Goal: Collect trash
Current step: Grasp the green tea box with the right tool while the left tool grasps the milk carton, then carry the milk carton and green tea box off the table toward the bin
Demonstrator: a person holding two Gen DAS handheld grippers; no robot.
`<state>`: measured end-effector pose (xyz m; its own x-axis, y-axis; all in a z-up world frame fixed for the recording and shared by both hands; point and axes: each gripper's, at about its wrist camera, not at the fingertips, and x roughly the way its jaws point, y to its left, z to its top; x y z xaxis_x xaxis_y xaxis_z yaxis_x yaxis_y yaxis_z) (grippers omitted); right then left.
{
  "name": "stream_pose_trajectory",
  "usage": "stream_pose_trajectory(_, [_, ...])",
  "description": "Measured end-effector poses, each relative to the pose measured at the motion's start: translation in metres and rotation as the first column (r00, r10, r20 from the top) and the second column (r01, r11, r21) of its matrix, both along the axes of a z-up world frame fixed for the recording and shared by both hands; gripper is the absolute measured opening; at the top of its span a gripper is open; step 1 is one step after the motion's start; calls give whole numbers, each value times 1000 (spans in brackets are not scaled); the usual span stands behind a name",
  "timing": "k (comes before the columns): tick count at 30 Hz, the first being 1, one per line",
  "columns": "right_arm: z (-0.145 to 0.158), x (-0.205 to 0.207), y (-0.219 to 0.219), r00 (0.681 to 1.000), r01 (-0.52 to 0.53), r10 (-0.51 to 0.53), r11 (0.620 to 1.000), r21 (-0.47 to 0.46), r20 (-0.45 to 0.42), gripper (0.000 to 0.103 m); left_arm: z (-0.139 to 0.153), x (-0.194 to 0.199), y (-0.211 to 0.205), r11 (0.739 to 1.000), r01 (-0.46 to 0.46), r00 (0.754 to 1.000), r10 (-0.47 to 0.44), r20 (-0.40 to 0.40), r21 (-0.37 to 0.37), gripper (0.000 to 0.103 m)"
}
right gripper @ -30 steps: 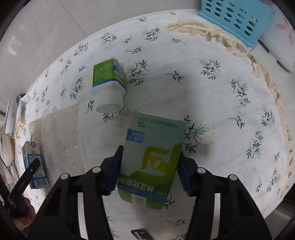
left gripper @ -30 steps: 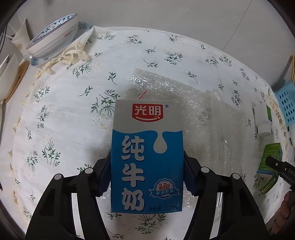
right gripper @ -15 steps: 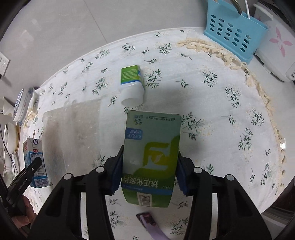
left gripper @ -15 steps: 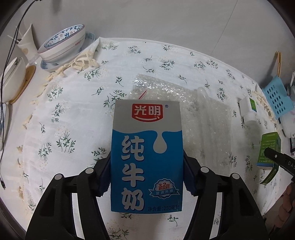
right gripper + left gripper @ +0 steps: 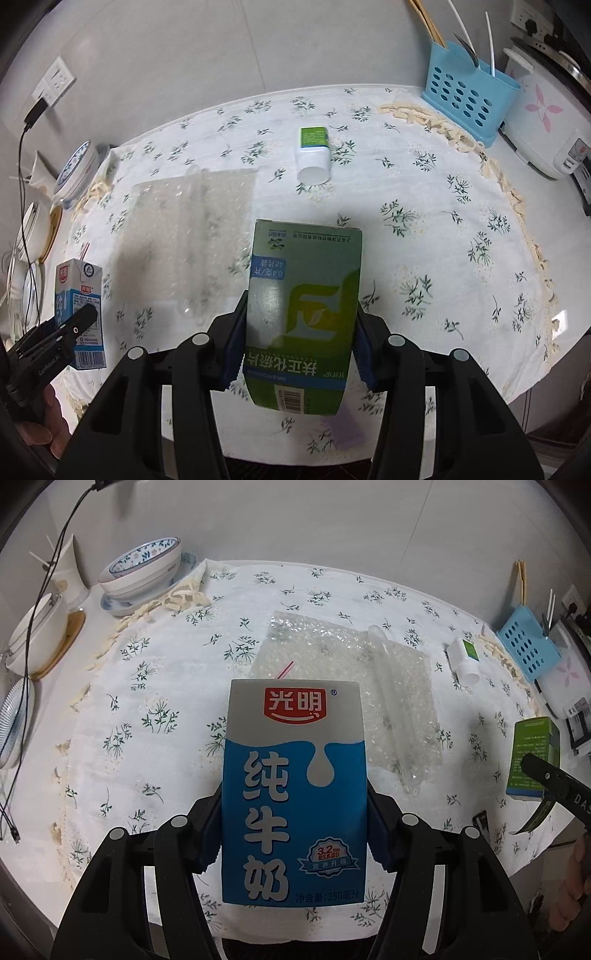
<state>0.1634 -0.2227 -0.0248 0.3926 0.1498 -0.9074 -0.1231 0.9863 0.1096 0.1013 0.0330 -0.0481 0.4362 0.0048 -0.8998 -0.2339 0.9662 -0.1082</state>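
Note:
My left gripper is shut on a blue and grey milk carton with a red-striped straw, held upright above the table's front edge. My right gripper is shut on a green medicine box, also lifted above the table. Each held item shows in the other view: the green box at the right, the milk carton at the left. A sheet of clear bubble wrap lies flat mid-table. A white bottle with a green label lies on its side behind it.
A floral tablecloth covers the table. Stacked bowls on a plate and more dishes stand at the far left. A blue utensil holder and a white rice cooker stand at the far right. A small purple item lies near the front edge.
Both grippers have risen and pulled back from the table with their items held. The table now looks smaller and more of its surroundings show.

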Motion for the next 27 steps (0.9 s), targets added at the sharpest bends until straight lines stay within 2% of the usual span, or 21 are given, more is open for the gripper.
stream_pose_trajectory(17, [20,-87,29,994,-92,92,996,-12,55,47,15,-82,-15,998,55,998,-55,17,-28,62])
stream_pose_trajectory(27, [20,-143,50,977,-188,187,982,-2,101,47,13,-133,-21,996,81,997,-80,17,-39,62])
